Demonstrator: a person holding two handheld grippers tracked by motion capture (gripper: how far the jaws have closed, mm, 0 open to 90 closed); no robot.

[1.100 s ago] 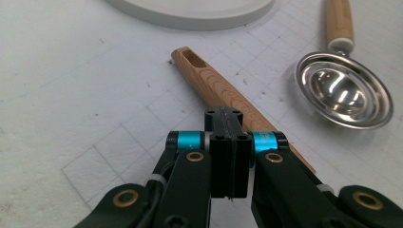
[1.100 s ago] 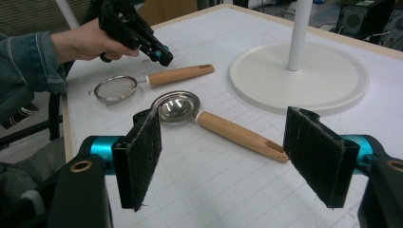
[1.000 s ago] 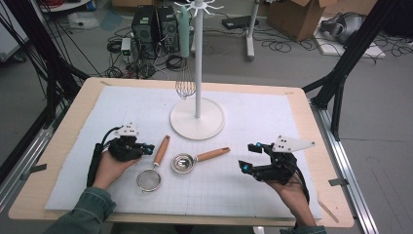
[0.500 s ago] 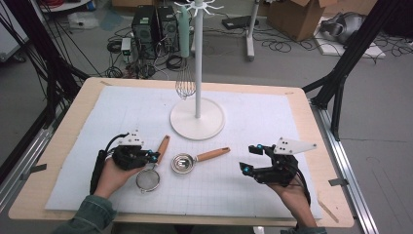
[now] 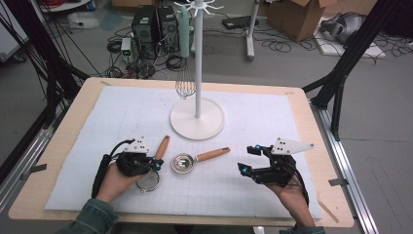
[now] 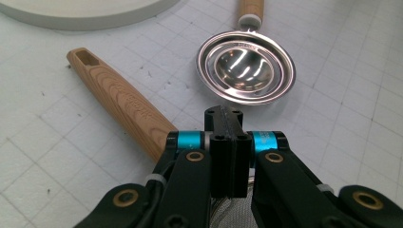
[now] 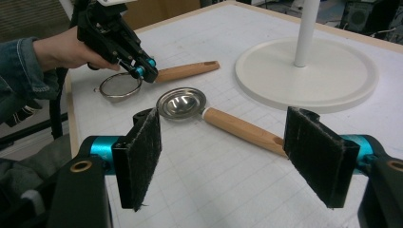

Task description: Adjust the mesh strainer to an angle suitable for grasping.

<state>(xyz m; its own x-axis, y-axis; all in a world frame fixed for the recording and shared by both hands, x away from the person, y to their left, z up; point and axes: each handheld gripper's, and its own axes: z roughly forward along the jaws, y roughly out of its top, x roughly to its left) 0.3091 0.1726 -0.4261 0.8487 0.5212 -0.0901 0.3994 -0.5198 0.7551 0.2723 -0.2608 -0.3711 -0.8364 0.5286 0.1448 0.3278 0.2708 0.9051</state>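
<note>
Left gripper point(image 5: 157, 165) sits low at the near-left of the white mat point(image 5: 253, 195), held in the person's left hand point(image 5: 116, 181). Its jaws are pressed flat together, nothing between them. In the left gripper view the closed tips point(image 6: 223, 124) hang right over the strainer point(image 5: 147, 180), just beside its wooden handle point(image 6: 121, 102); mesh shows below the jaws at the bottom edge. Whether the tips touch the handle, cannot tell. The strainer lies flat on the mat, ring toward the person, handle point(image 5: 161, 146) pointing away toward the stand base.

Right gripper point(image 5: 249, 160) is at the near-right, in the right hand point(image 5: 292, 195), well apart from the utensils. Jaws spread wide, holding nothing. In the right gripper view its two black pads point(image 7: 142, 156) frame the scene, and the left gripper point(image 7: 142, 69) shows farther off above the strainer ring point(image 7: 119, 88).

Between the two grippers lies a metal scoop point(image 5: 182, 162) with a wooden handle point(image 5: 213, 154), bowl up, flat on the mat, just beside the strainer but not touching it. Bowl is shiny in the left gripper view point(image 6: 246, 71).

Farther back, the round white base of the stand point(image 5: 197, 119) sits mid-mat, pole point(image 5: 198, 58) upright. A wire whisk point(image 5: 184, 85) hangs just left of the pole, above the table's far edge point(image 5: 146, 83).
</note>
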